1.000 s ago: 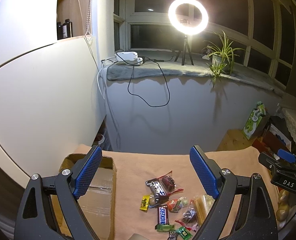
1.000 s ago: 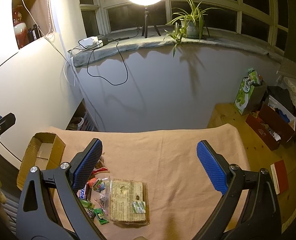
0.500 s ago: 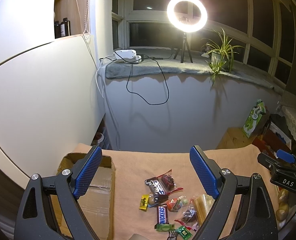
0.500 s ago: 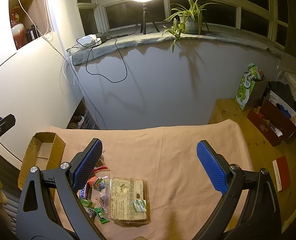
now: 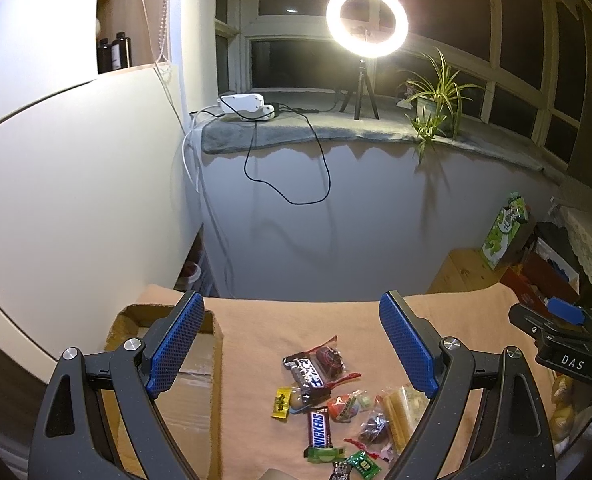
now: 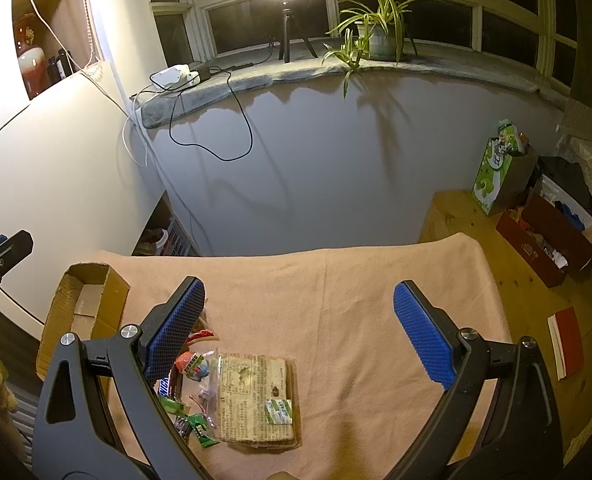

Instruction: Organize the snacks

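Both the left claw (image 5: 292,344) and right claw (image 6: 299,326) hover spread and empty above the peach-cloth surface (image 6: 335,280), where small wrapped snacks (image 5: 327,404) lie heaped beside the open brown cardboard box (image 6: 82,304), probably their destination.

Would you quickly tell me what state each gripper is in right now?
Left gripper: open, holding nothing, above the snacks.
Right gripper: open, holding nothing, above the cloth.
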Demonstrator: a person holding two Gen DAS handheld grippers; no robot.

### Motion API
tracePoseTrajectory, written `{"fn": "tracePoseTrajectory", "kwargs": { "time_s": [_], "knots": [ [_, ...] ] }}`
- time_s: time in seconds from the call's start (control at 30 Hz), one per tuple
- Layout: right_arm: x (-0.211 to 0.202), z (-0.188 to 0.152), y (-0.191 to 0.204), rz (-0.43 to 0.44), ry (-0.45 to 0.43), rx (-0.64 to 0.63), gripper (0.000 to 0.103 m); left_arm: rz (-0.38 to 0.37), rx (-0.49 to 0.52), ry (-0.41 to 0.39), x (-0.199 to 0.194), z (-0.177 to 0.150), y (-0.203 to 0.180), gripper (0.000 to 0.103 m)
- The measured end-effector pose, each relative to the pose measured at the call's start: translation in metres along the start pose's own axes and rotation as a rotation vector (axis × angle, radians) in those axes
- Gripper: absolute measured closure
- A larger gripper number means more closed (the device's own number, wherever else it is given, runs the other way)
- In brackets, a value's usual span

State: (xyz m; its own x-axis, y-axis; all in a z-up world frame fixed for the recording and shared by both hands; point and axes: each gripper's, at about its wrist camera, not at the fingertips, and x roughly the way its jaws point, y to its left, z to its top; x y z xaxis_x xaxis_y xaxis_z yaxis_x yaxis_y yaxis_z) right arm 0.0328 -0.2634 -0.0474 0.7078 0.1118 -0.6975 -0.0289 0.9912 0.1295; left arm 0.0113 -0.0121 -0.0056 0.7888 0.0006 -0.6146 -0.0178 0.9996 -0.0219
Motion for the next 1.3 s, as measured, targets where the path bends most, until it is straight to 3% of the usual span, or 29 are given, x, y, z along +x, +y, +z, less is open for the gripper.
{"fn": "tracePoseTrajectory", "kwargs": {
  "time_s": [0.43,0.77,1.03,1.3],
  "knots": [
    [0.023,-0.013,-0.014,0.046,0.095,0.035,0.006,-0.043,0.019,0.063,0.014,-0.012,-0.007,0.013],
    [0.060,-0.040,-0.036,0.107,0.241,0.084,0.006,-0.146,-0.021,0.205,0.042,-0.037,-0.010,0.015],
    [0.097,-0.070,-0.047,0.245,0.399,0.154,0.006,-0.294,-0.031,0.367,0.064,-0.065,-0.030,0.026],
    [0.128,-0.096,-0.047,0.342,0.510,0.213,0.006,-0.348,0.013,0.470,0.077,-0.087,-0.051,0.045]
  ]
}}
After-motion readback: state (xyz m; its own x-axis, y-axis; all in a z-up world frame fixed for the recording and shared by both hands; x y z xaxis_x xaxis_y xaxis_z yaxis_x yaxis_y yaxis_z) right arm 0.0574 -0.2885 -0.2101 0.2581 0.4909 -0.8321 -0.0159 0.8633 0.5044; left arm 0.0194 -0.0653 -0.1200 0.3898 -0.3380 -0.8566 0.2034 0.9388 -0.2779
